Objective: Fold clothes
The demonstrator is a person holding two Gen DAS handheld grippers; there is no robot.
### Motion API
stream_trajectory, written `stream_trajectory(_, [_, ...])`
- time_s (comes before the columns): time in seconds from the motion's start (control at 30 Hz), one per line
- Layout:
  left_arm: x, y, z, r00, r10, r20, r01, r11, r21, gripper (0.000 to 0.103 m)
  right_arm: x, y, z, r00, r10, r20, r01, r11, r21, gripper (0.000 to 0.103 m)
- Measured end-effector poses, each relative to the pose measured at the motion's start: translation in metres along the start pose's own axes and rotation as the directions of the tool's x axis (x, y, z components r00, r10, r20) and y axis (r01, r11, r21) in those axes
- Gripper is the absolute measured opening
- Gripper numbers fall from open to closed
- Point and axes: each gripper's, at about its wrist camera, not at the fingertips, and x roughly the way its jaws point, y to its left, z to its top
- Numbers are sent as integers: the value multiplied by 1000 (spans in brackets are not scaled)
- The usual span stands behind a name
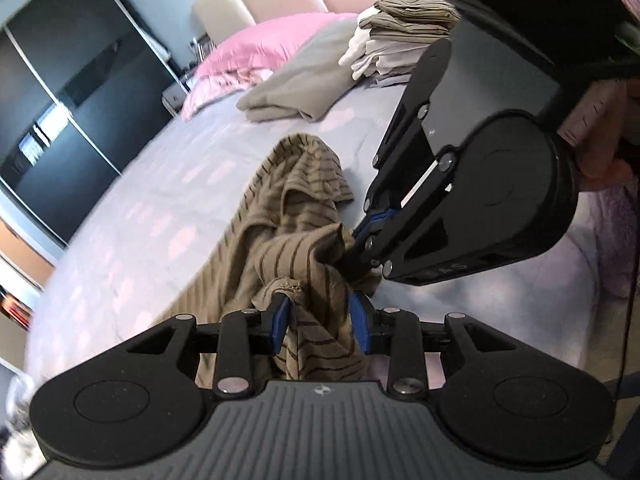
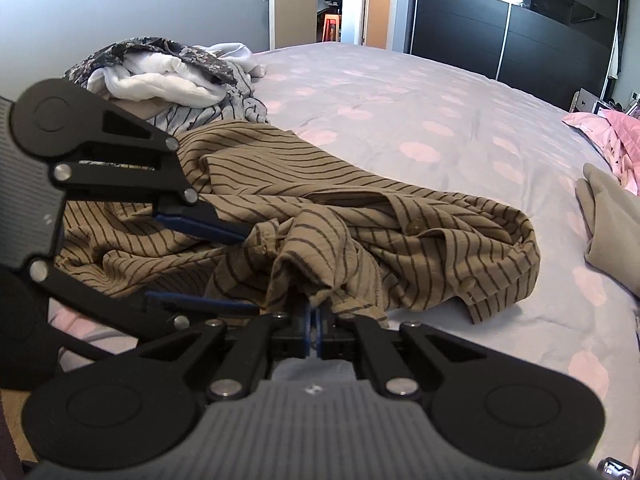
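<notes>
Right gripper, clenched on the striped shirt's near hem; left gripper, at its nine o'clock, straddles cloth with jaws apart. Shirt lies crumpled on the bed. Step: gathering edges; next, spreading flat.

Bed: striped shirt, pink pillow, clothes pile.

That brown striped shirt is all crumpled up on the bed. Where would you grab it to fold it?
Probably by its edge. The striped shirt lies bunched on the bed, so only its hems give a clean line. The right gripper is shut on the near edge from the bedside. The left gripper stands apart around a fold beside it, not pressing.
</notes>
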Motion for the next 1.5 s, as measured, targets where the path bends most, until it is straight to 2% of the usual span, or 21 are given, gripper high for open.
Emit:
stream_trajectory(0.07, [1, -3, 2, 999, 41, 18, -42, 999, 25, 32, -2, -1, 1, 1000, 18, 4, -18, 1000, -4, 2])
stream_trajectory(0.17, [4, -12, 2, 997, 66, 36, -70, 991, 114, 39, -7, 1, 3, 999, 38, 9, -38, 999, -25, 2])
stream_trajectory(0.3, [11, -24, 2, 996, 82, 30, -87, 977, 196, 39, -17, 2, 5, 998, 60, 37, -58, 997, -41, 2])
stream_trajectory(0.33, [14, -26, 3, 995, 99, 30, -103, 974, 204, 36, -19, 1, 5, 996, 72, 46, -70, 997, -38, 2])
stream_trajectory(0.4, [19, -25, 4, 991, 130, 13, -130, 973, 189, 12, -24, 1, 7, 992, 105, 71, -104, 994, -29, 2])
stream_trajectory(0.47, [21, -16, 6, 987, 163, -9, -160, 977, 142, 5, -27, 0, 8, 989, 120, 90, -119, 993, -16, 3])
stream_trajectory(0.5, [22, -9, 7, 985, 170, -25, -166, 980, 112, 3, -28, 0, 8, 987, 125, 96, -125, 992, -7, 8])
stream_trajectory(0.53, [21, 0, 8, 982, 184, -39, -180, 981, 75, 2, -29, 0, 8, 987, 126, 103, -127, 992, 2, 8])
stream_trajectory(0.57, [20, 10, 8, 979, 199, -54, -197, 980, 36, 1, -30, -1, 8, 987, 116, 110, -118, 993, 9, 13])
stream_trajectory(0.6, [19, 20, 8, 973, 218, -72, -218, 976, 2, 1, -31, -2, 9, 988, 101, 113, -104, 994, 17, 26])
stream_trajectory(0.63, [17, 30, 8, 969, 232, -89, -236, 971, -32, 1, -32, -4, 9, 990, 84, 114, -88, 996, 26, 32])
stream_trajectory(0.7, [9, 54, 5, 959, 253, -127, -267, 958, -104, 1, -30, -9, 9, 994, 43, 99, -48, 998, 46, 34])
stream_trajectory(0.77, [1, 78, -1, 945, 284, -164, -310, 937, -162, 1, -25, -14, 8, 998, 2, 70, -6, 998, 55, 34])
stream_trajectory(0.87, [-10, 112, -14, 914, 340, -220, -388, 891, -236, 1, -16, -23, 6, 998, -47, 29, 45, 997, 64, 34])
stream_trajectory(1.0, [-22, 144, -43, 865, 386, -320, -484, 811, -329, 1, -5, -29, 1, 990, -143, -17, 143, 990, 20, 37])
stream_trajectory(1.1, [-23, 161, -65, 816, 418, -400, -559, 747, -360, 1, 4, -36, -3, 981, -184, -57, 186, 982, 22, 37])
stream_trajectory(1.13, [-25, 164, -71, 809, 418, -413, -569, 734, -372, 1, 7, -38, -4, 981, -182, -65, 185, 982, 30, 37])
stream_trajectory(1.2, [-31, 165, -75, 825, 394, -406, -548, 734, -401, 0, 9, -40, -4, 983, -167, -77, 171, 984, 51, 38])
stream_trajectory(1.37, [-56, 146, -64, 873, 357, -332, -473, 783, -403, 0, 17, -30, 2, 990, -109, -92, 114, 992, 54, 39])
stream_trajectory(1.47, [-68, 136, -57, 897, 328, -296, -431, 801, -417, 0, 21, -16, 6, 993, -62, -104, 68, 996, 54, 39])
stream_trajectory(1.5, [-73, 134, -56, 902, 322, -287, -422, 798, -430, 0, 23, -10, 7, 993, -45, -106, 51, 997, 61, 39])
